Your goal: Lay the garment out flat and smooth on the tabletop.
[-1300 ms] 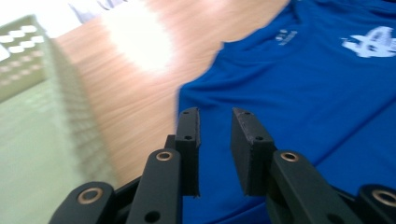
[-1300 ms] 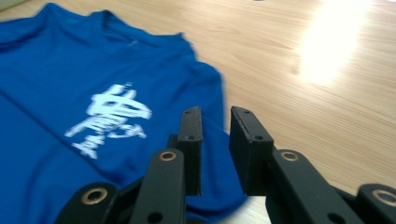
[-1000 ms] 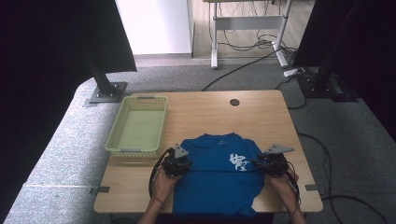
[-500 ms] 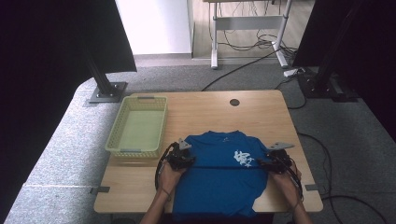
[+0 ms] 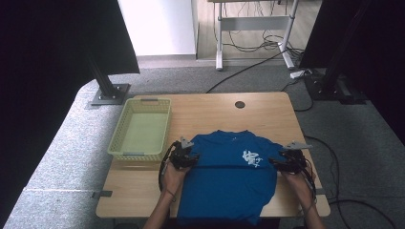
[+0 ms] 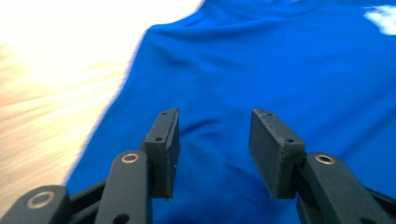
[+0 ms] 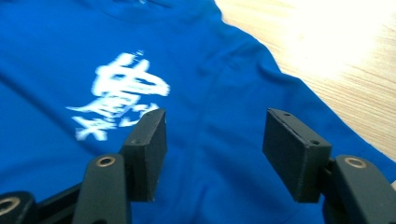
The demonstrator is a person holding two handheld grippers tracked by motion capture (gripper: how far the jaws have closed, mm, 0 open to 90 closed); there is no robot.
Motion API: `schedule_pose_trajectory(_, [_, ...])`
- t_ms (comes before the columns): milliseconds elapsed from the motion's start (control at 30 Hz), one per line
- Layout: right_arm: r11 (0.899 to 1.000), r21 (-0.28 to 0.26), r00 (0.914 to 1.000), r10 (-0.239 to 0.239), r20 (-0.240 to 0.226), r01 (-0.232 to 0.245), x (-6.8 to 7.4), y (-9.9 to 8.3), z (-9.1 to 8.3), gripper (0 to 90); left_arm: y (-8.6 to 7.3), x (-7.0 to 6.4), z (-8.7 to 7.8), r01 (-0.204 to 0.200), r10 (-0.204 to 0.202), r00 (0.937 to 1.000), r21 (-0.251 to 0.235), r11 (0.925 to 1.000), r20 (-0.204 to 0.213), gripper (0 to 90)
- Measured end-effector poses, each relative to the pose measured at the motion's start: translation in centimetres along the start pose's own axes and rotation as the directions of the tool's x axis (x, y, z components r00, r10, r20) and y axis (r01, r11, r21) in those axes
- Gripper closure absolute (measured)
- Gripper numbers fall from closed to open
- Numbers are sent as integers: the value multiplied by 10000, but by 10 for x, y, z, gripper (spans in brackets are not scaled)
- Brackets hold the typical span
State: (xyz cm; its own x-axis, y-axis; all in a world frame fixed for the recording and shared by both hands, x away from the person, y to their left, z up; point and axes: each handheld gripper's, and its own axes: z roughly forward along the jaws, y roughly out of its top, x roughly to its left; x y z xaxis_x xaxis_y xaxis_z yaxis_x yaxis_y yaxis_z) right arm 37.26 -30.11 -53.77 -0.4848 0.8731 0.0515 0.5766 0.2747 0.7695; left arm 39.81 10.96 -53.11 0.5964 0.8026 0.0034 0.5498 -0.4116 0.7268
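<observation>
A blue T-shirt (image 5: 229, 171) with a white print (image 5: 251, 158) lies flat on the wooden table (image 5: 267, 114), its lower part hanging over the near edge. My left gripper (image 5: 190, 160) is at the shirt's left sleeve, open, with bare cloth (image 6: 280, 70) between its jaws (image 6: 212, 149). At the right sleeve my right gripper (image 5: 277, 163) is open too; the blue cloth (image 7: 224, 93) and the white print (image 7: 121, 93) lie just beyond its jaws (image 7: 212, 154). Neither holds anything.
A pale green basket (image 5: 143, 129) stands empty on the table's left side, close to my left gripper. A round cable hole (image 5: 239, 104) sits near the far edge. Bare wood (image 7: 336, 70) lies right of the shirt.
Both grippers have moved a little inward and toward the shirt's sleeves; the shirt has shifted slightly on the table.
</observation>
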Motion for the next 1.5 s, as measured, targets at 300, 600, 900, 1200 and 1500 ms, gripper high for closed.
schedule_pose_trajectory(300, [9969,726,9994,-329,133,318,26,-8,19,316,5,4,22,33,-23,9998,528,9986,-195,504])
schedule_pose_trajectory(600, [9977,671,9988,-88,475,56,3,1,28,312,22,21,39,343,-308,9969,487,9982,-724,481])
schedule_pose_trajectory(900, [9991,416,9998,-122,153,115,11,-1,7,279,10,-11,20,-362,358,9993,338,9988,107,438])
schedule_pose_trajectory(1200, [9964,800,9990,-314,310,288,5,-9,17,268,11,2,35,3,0,9998,128,9999,-196,408])
schedule_pose_trajectory(1500, [9987,462,9980,-262,572,236,-6,4,19,274,20,-3,30,-184,189,9992,140,9997,-360,368])
